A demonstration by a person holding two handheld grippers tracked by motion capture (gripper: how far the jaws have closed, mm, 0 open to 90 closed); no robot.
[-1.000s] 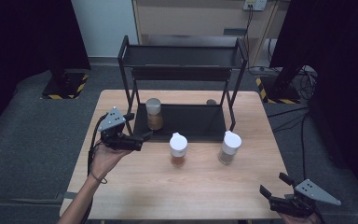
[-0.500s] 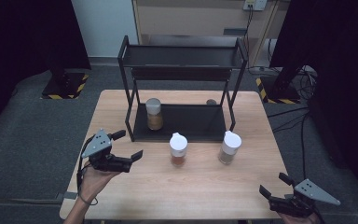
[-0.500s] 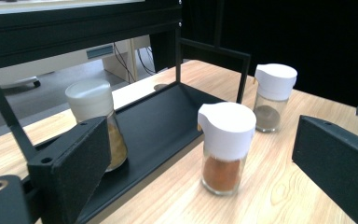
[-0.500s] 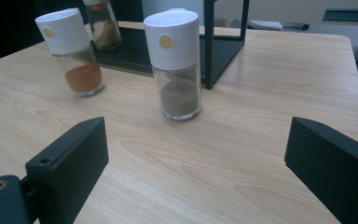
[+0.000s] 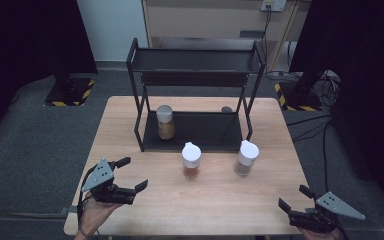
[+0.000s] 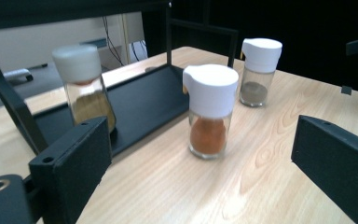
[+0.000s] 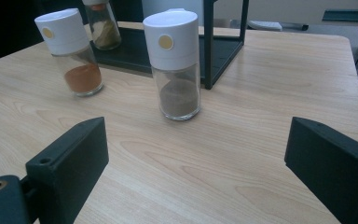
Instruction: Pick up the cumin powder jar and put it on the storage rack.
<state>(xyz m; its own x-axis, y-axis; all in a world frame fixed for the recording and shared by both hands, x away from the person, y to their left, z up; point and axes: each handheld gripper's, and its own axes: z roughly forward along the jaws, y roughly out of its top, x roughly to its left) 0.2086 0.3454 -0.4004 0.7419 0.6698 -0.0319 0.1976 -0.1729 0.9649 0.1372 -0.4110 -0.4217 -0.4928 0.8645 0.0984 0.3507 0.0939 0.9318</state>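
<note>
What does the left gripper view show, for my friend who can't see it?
A spice jar with a white cap and orange powder stands on the wooden table, in front of the open left gripper. A grey-capped jar stands on the black rack to its left, and a jar of dark powder stands behind.

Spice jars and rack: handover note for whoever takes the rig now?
Left gripper: open, empty, low over the table's front-left, facing the orange-spice jar.
Right gripper: open, empty, at the front-right corner, facing the brown-spice jar.
Done: the grey-lidded jar stands on the lower shelf of the black rack, left end.
Left: both white-capped jars stand upright on the table in front of the rack, apart and untouched. Probably shelve them next, orange one first; the top shelf looks free.
</note>
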